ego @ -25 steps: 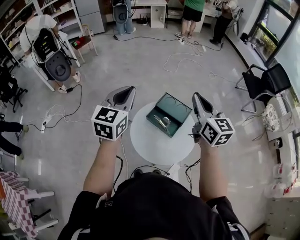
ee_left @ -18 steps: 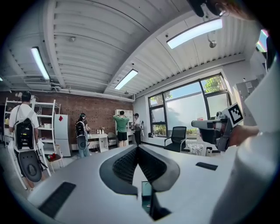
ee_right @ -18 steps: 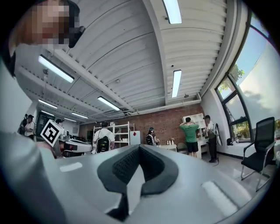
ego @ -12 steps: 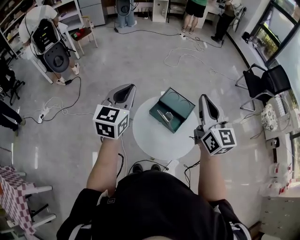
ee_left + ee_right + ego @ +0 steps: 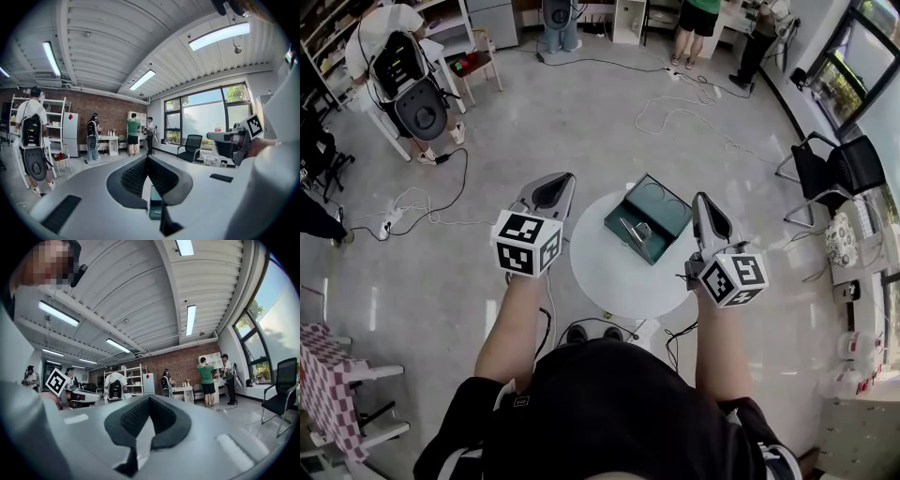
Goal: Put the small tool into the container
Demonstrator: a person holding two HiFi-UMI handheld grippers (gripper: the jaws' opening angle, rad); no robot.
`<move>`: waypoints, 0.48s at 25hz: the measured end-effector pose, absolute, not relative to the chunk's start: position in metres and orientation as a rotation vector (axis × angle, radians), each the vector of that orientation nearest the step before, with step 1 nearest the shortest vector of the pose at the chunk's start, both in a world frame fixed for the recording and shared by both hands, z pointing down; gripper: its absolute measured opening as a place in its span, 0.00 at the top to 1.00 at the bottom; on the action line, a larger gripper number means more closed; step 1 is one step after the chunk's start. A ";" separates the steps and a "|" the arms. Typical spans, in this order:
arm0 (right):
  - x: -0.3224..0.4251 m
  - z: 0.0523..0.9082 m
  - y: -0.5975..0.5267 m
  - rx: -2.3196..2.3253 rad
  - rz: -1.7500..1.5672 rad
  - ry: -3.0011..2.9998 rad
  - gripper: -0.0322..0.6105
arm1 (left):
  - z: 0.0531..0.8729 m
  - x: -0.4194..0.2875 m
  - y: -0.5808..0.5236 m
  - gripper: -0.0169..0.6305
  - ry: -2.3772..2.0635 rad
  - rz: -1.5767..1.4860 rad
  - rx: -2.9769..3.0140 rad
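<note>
- Compared with a second ago, the right gripper has drawn back a little toward the person. Its marker cube sits lower in the head view. The left gripper is in much the same place.
- The green container has not shifted on the round white counter, and its lid stands open as before.
- The small tool, a bit of bright metal, lay inside the container then and lies inside it now.
- The left forearm and the right forearm reach forward from the body, roughly parallel. Each gripper points away from the person and leans slightly inward.
- The left gripper hangs just off the counter's left edge. The right gripper hangs at the counter's right edge, beside the container but apart from it.
- The left gripper is clenched, its tips pressed together with nothing between them. In the left gripper view, part of the container shows below through the gap behind the tips.
- The right gripper is likewise clenched and empty.
</note>
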State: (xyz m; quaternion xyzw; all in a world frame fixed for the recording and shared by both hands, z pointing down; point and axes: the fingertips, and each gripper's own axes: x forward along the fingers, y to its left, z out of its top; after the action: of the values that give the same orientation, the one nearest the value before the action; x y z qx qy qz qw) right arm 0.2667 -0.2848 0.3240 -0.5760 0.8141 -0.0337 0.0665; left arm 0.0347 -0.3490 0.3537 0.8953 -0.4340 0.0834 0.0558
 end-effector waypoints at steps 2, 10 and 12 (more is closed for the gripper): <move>0.267 0.325 -0.286 -1.735 -0.113 2.457 0.94 | 0.354 0.034 -0.349 0.96 -1.321 0.253 2.712; 0.270 0.330 -0.290 -1.771 -0.128 2.449 0.94 | 0.357 0.034 -0.352 0.97 -1.305 0.251 2.716; 0.270 0.331 -0.290 -1.776 -0.129 2.444 0.94 | 0.358 0.035 -0.353 0.96 -1.297 0.252 2.718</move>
State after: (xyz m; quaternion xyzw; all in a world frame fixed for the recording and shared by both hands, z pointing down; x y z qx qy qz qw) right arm 0.2697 -0.2897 0.3309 -0.5864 0.8068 -0.0425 0.0586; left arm 0.0345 -0.3534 0.3580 0.8977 -0.4285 0.0832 0.0596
